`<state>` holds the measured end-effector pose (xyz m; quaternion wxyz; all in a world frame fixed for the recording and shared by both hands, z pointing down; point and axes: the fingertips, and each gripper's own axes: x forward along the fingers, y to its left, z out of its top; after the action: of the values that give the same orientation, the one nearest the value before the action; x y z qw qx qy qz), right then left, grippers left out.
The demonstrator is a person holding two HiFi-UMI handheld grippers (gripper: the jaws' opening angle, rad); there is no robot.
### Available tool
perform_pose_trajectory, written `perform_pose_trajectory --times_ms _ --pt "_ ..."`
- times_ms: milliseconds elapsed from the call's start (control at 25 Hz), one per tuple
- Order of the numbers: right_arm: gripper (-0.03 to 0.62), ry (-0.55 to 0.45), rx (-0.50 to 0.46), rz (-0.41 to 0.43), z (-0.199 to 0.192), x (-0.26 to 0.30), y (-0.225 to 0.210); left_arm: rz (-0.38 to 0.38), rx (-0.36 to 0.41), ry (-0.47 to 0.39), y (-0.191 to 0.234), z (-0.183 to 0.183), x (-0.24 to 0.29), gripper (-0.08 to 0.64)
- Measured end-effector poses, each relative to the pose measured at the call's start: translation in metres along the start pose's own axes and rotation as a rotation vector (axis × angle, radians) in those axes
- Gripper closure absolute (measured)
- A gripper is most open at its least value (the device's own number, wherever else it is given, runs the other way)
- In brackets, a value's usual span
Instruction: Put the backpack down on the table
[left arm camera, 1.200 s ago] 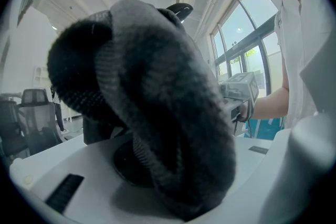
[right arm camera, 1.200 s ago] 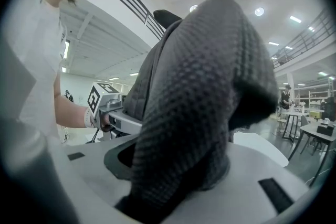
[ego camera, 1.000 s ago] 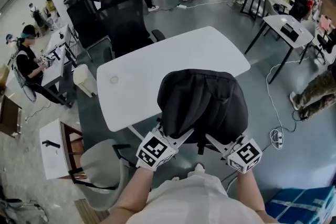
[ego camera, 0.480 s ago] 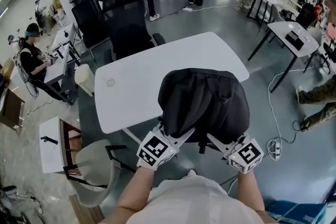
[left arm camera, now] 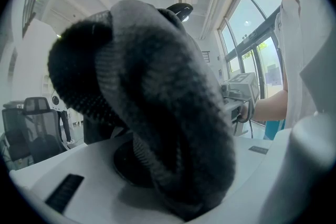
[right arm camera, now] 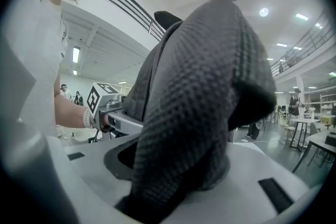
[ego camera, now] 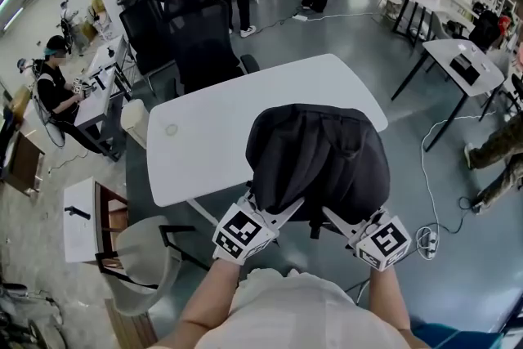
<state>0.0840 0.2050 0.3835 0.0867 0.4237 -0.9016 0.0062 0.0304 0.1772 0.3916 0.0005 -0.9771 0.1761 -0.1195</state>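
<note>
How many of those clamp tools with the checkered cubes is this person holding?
2. The left hand-held gripper is at the lower left of the backpack, the right hand-held gripper at its lower right, each clamped on it. No others show.

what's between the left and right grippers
The black backpack hangs between the left gripper and right gripper, gripped by both; head view shows it.

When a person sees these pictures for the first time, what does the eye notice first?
A black backpack fills the middle of the head view, gripped by its padded straps in the left tool and the right tool. Beyond it stands a white table, with black office chairs on its far side.
</note>
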Motion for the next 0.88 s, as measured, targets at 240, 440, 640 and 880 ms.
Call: perform_pose_trajectory --times_ms 240,440,640,880 --pt "0.385 -0.013 0.004 0.003 0.002 -0.004 -0.011 0.011 0.012 0.008 0.002 0.007 0.010 0.410" --pt "0.385 -0.024 -0.001 0.004 0.001 0.003 -0.022 0.013 0.017 0.013 0.011 0.006 0.018 0.408" --pt "0.385 -0.016 -0.005 -0.001 0.002 0.015 -0.036 0.011 0.017 0.008 0.028 0.006 0.027 0.410" --pt "0.386 -0.008 0.000 -0.003 0.000 0.036 -0.056 0.005 0.006 0.005 0.054 0.005 0.040 0.410"
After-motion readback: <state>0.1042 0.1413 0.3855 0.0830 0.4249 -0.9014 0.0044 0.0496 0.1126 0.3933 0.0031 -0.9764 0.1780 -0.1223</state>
